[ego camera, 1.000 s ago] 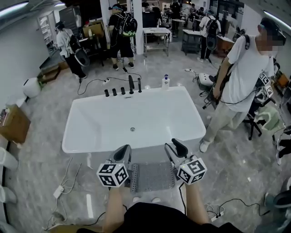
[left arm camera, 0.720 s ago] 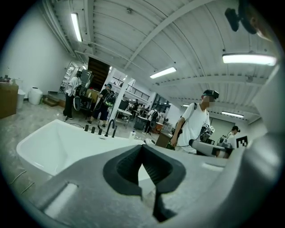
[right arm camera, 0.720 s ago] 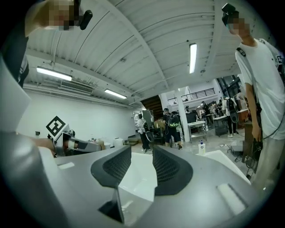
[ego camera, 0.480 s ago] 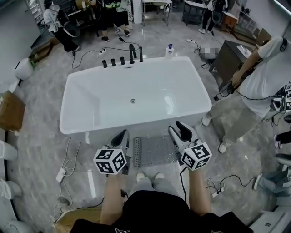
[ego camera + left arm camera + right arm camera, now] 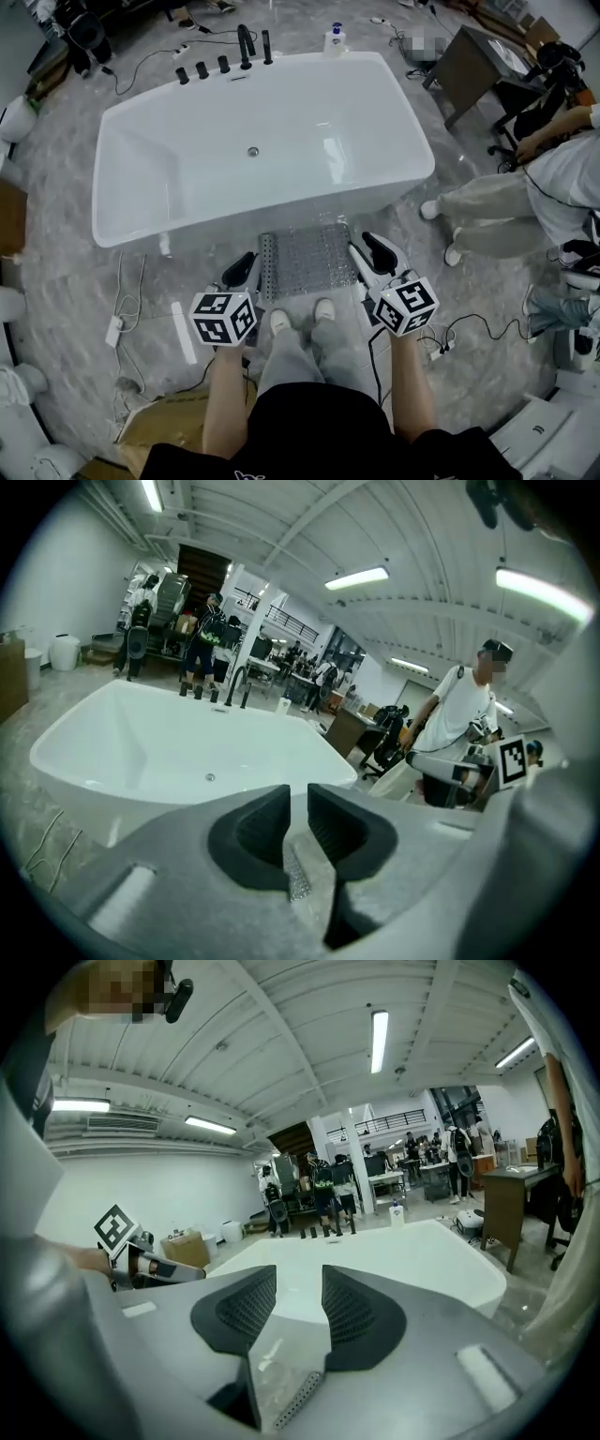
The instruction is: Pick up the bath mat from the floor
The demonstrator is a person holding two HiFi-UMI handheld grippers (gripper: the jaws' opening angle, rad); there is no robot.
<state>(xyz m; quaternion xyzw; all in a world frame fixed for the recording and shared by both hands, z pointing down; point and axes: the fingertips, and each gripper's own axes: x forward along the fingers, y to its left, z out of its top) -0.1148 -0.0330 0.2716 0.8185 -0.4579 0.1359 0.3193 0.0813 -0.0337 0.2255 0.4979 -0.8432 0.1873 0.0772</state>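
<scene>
Down low, bath mat (image 5: 307,261): flat on floor (image 5: 84,281), beside bathtub (image 5: 417,173).
Left gripper (image 5: 246,270): jaws just opening, narrow gap, seemingly empty.
Right gripper (image 5: 367,251): jaws moderately apart, empty.

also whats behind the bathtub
Along the bathtub's far edge stand black taps and a white bottle with a blue cap. Beyond them a black cable lies on the grey floor. The floor right at the bathtub's far foot is covered by the bathtub itself.
</scene>
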